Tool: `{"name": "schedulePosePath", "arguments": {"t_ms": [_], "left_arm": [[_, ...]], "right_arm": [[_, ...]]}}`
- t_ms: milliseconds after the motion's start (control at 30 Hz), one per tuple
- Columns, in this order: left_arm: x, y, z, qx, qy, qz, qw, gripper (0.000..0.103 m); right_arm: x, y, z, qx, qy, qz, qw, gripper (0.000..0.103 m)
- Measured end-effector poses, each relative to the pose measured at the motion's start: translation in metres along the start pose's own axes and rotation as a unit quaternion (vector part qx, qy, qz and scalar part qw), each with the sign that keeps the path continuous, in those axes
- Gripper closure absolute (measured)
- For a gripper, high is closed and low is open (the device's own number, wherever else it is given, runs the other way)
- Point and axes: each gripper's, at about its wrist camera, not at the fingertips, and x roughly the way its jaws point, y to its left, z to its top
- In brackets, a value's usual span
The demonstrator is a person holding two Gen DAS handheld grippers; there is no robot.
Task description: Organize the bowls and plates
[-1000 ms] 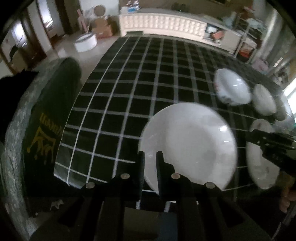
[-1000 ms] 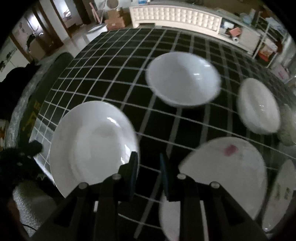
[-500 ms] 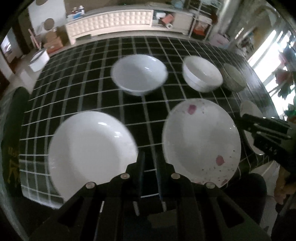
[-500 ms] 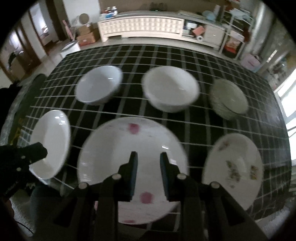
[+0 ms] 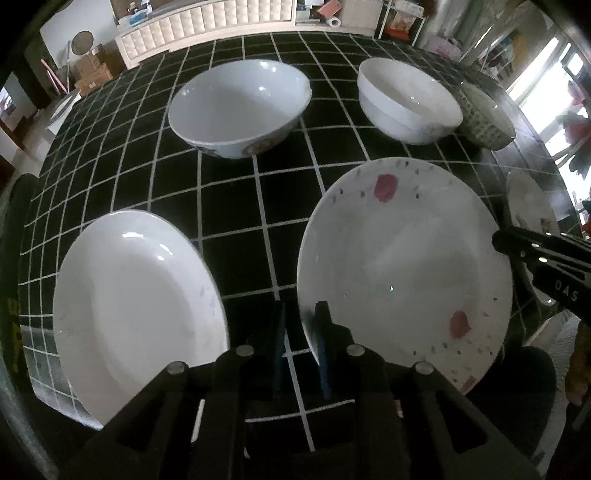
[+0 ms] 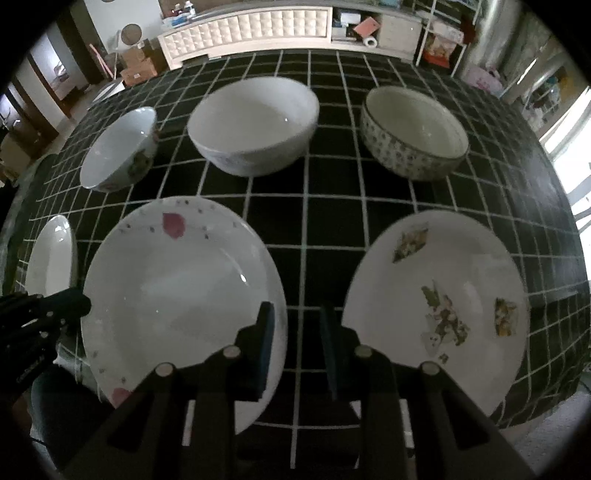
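Note:
Three plates lie along the near edge of a black grid tablecloth: a plain white plate [image 5: 136, 295], a pink-spotted plate [image 5: 402, 266] that also shows in the right wrist view [image 6: 177, 288], and a floral plate [image 6: 439, 299]. Behind them stand a white bowl with a painted side [image 5: 240, 107], a plain white bowl [image 6: 255, 122] and a dotted grey bowl [image 6: 413, 133]. My left gripper [image 5: 298, 325] hovers between the white plate and the spotted plate, slightly open and empty. My right gripper [image 6: 295, 325] hovers between the spotted plate and the floral plate, slightly open and empty.
The tablecloth [image 6: 314, 206] drops off at the near edge below both grippers. A white padded cabinet [image 6: 251, 29], shelves and boxes stand beyond the far edge. A dark chair back [image 5: 14, 258] is at the left.
Both grippers have swung to the right along the table's near edge and moved closer to the plates. The left view went from the white plate alone to both plates and the bowls.

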Motion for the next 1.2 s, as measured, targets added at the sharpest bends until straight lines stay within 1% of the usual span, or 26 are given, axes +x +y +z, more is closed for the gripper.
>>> {"name": "schedulePosePath", "arguments": {"t_ms": [133,267,300,400,467,533,567,700,800,1000,1100,1200], "left_arm": [[0.007,-0.001,0.0,-0.003,0.004,-0.006,1.0,0.088],[0.012,-0.001,0.001,-0.008,0.01,-0.015,0.9998,0.089],[0.012,-0.001,0.001,-0.009,0.013,-0.02,0.9997,0.091],[0.012,-0.002,0.001,-0.008,0.015,-0.019,0.9997,0.091],[0.011,-0.003,0.0,-0.002,0.012,-0.014,0.9998,0.091],[0.011,-0.003,-0.001,0.005,0.011,-0.008,0.9999,0.091],[0.01,-0.003,-0.002,0.008,0.01,-0.003,0.9999,0.091],[0.01,0.001,-0.005,0.001,0.012,-0.002,0.9999,0.091],[0.008,0.006,-0.007,-0.004,0.014,-0.001,0.9999,0.091],[-0.016,0.018,-0.009,-0.007,-0.008,0.001,0.9999,0.091],[-0.029,0.024,-0.009,-0.006,-0.023,0.007,0.9997,0.091],[-0.044,0.041,-0.013,-0.015,-0.031,0.012,0.9993,0.091]], "right_arm": [[0.006,-0.005,-0.001,0.005,0.006,0.022,1.0,0.073],[0.014,-0.002,-0.002,0.001,0.02,0.023,1.0,0.073],[0.016,-0.001,-0.002,0.003,0.02,0.025,0.999,0.073],[0.019,0.004,-0.003,0.004,0.027,0.027,0.999,0.073],[0.023,0.009,-0.003,0.01,0.039,0.044,0.998,0.072],[0.023,0.017,-0.004,0.0,0.034,0.019,0.999,0.073],[0.023,0.02,-0.004,-0.002,0.032,0.013,0.999,0.073],[0.023,0.022,-0.006,0.022,0.043,0.029,0.998,0.073],[0.022,0.028,-0.008,0.026,0.048,0.036,0.998,0.073],[0.012,0.044,-0.011,0.034,0.045,0.052,0.997,0.073],[0.002,0.056,-0.006,0.025,0.038,0.052,0.998,0.073],[-0.006,0.071,-0.001,0.012,0.028,0.053,0.998,0.073]]}}
